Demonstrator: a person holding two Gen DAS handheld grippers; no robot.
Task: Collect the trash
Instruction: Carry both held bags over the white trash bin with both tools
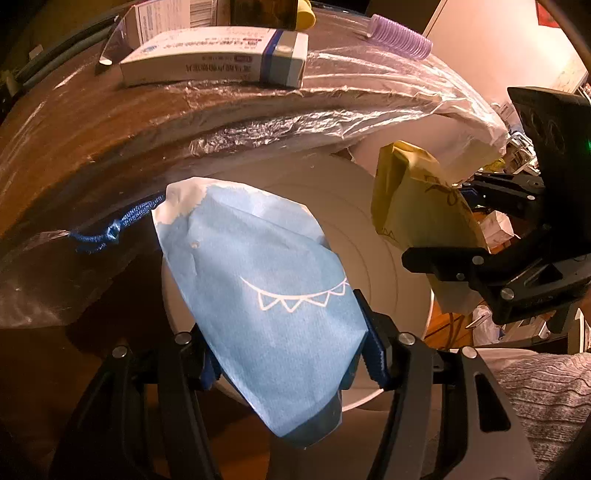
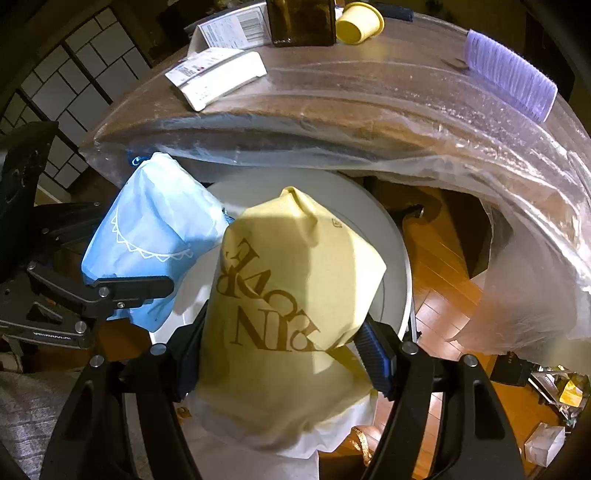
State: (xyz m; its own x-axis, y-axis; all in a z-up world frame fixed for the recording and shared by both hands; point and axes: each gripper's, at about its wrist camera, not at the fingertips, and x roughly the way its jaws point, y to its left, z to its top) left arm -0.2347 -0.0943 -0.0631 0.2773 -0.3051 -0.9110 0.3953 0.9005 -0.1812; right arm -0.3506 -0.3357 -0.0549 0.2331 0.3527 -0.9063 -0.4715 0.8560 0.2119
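Note:
My left gripper [image 1: 291, 360] is shut on a blue paper bag [image 1: 258, 280] with a white bunting print and a blue cord. The bag hangs over a round white bin [image 1: 388, 236] below the table edge. My right gripper [image 2: 284, 354] is shut on a yellow bag [image 2: 291, 295] with brown lettering, held over the same white bin [image 2: 395, 236]. In the right wrist view the blue bag [image 2: 155, 236] and the left gripper sit to the left. The left wrist view has the yellow bag [image 1: 413, 206] and the right gripper on its right side.
A brown table wrapped in clear plastic film [image 1: 258, 110] curves above the bin. On it lie white cartons [image 1: 214, 59], a purple hair roller [image 2: 509, 77], a dark bottle [image 2: 301, 22] and a yellow cup [image 2: 360, 22]. Wooden floor [image 2: 443, 266] and clutter lie to the right.

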